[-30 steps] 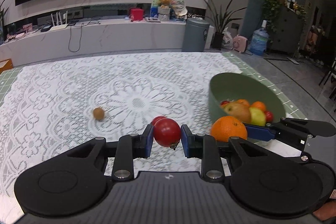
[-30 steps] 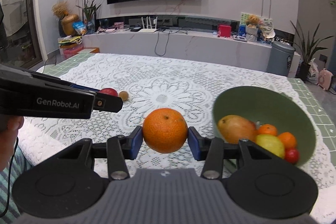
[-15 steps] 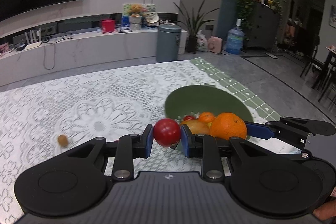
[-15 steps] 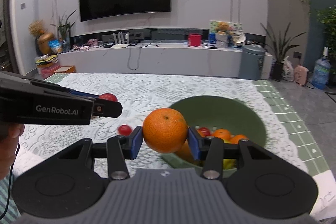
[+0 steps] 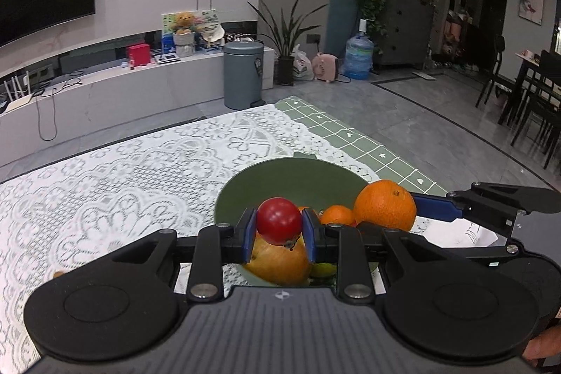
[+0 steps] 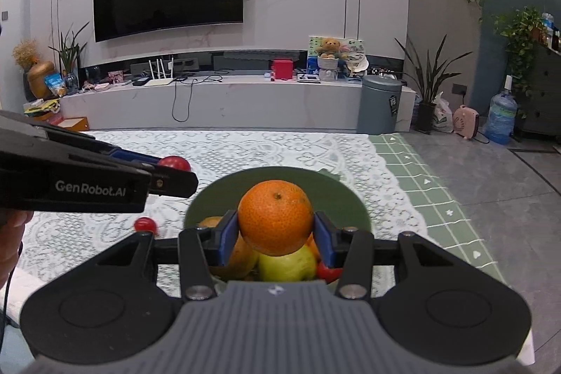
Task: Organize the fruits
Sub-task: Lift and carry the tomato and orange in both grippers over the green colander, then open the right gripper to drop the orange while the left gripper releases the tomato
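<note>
My left gripper [image 5: 279, 231] is shut on a red tomato [image 5: 279, 220] and holds it over the near side of the green bowl [image 5: 291, 179]. My right gripper [image 6: 276, 233] is shut on a large orange [image 6: 275, 220] and holds it above the same bowl [image 6: 350, 198]. The orange also shows in the left wrist view [image 5: 384, 205], and the tomato in the right wrist view [image 6: 174, 162]. The bowl holds a mango [image 5: 278, 260], a small orange [image 5: 336, 215], a yellow-green fruit [image 6: 285, 263] and a red fruit [image 6: 328, 272].
A second red tomato [image 6: 145, 224] lies on the white lace tablecloth [image 5: 105, 184] left of the bowl. A small brown fruit [image 5: 58, 274] peeks out by the left gripper's body. A white paper [image 5: 455, 232] lies right of the bowl. The table's right edge is close.
Both grippers have moved right and forward with their fruits, from beside the bowl to over it. The bowl now sits centred under both.
</note>
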The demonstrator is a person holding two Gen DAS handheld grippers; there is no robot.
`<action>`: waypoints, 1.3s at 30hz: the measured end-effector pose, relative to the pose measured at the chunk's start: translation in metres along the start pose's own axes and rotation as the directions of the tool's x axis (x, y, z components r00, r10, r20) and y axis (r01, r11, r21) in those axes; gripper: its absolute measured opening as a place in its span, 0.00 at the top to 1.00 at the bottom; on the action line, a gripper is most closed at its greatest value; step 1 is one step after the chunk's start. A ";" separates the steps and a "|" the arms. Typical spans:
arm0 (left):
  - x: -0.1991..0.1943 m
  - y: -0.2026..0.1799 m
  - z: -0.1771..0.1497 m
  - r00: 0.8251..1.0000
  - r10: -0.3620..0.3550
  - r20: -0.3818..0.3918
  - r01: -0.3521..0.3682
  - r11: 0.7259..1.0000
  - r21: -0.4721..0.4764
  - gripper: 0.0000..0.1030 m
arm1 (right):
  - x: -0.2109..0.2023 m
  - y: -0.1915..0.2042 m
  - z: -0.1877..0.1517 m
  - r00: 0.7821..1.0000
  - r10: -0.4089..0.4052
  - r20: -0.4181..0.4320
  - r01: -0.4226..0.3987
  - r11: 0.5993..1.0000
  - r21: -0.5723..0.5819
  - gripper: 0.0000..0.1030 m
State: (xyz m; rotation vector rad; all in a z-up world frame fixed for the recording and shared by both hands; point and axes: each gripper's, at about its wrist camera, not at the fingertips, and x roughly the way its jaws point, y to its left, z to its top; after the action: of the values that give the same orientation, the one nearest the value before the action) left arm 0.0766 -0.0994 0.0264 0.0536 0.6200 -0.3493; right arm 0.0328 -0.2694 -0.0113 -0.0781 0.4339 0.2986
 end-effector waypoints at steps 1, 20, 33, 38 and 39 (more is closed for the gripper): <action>0.004 -0.001 0.002 1.000 -0.004 -0.003 0.004 1.000 0.004 0.70 | 0.001 -0.002 0.001 1.000 -0.003 -0.001 0.003 1.000 -0.008 0.57; 0.076 0.009 0.030 0.989 -0.058 -0.138 0.055 0.998 -0.027 0.70 | 0.073 -0.035 0.029 0.988 -0.015 -0.152 -0.001 0.994 -0.106 0.57; 0.119 0.018 0.031 0.968 -0.094 -0.234 0.077 0.994 -0.079 0.70 | 0.132 -0.044 0.023 0.960 -0.033 -0.280 -0.013 0.987 -0.160 0.57; 0.129 0.022 0.026 0.961 -0.086 -0.262 0.067 0.994 -0.083 0.70 | 0.143 -0.046 0.019 0.952 -0.033 -0.303 -0.019 0.986 -0.168 0.57; 0.131 0.022 0.025 0.960 -0.086 -0.266 0.065 0.994 -0.086 0.70 | 0.145 -0.046 0.019 0.952 -0.032 -0.304 -0.022 0.985 -0.171 0.57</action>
State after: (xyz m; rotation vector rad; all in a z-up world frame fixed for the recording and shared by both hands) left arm 0.1975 -0.1223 -0.0298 0.0035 0.9066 -0.3949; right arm 0.1794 -0.2718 -0.0552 -0.2980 0.7161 0.3201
